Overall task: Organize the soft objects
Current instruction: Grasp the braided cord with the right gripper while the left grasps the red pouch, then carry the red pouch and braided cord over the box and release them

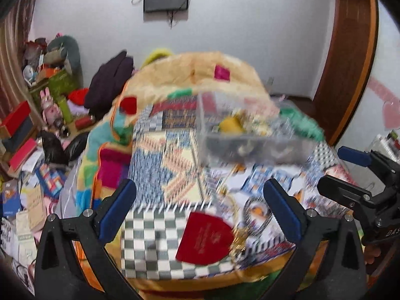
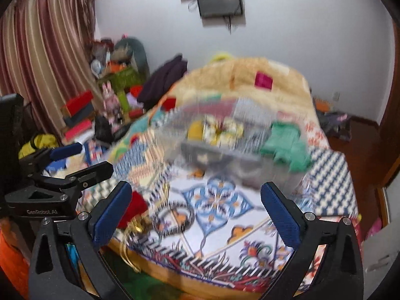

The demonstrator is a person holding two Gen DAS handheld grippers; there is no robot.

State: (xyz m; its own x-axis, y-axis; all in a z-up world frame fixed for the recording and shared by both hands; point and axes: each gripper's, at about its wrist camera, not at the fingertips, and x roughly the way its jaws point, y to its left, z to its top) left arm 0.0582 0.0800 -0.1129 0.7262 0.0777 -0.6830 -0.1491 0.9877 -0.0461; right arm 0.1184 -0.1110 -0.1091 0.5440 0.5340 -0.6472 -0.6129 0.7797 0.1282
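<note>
A clear plastic box (image 1: 247, 135) sits on the patterned bed cover (image 1: 160, 165), holding a yellow soft thing (image 1: 231, 124) and other blurred items. The box (image 2: 225, 137) also shows in the right wrist view. A green soft cloth (image 1: 302, 122) lies to its right and shows in the right wrist view (image 2: 287, 145). A red heart-shaped pouch (image 1: 203, 240) lies near the bed's front edge, just ahead of my left gripper (image 1: 200, 212), which is open and empty. My right gripper (image 2: 196, 207) is open and empty, above the front of the bed. Both views are motion-blurred.
A fluffy beige blanket (image 1: 190, 70) is piled behind the box. Clutter of boxes, books and a pink bunny toy (image 1: 50, 107) fills the left floor side. A dark garment (image 1: 110, 80) lies at the back left. A wooden door frame (image 1: 350, 62) stands right.
</note>
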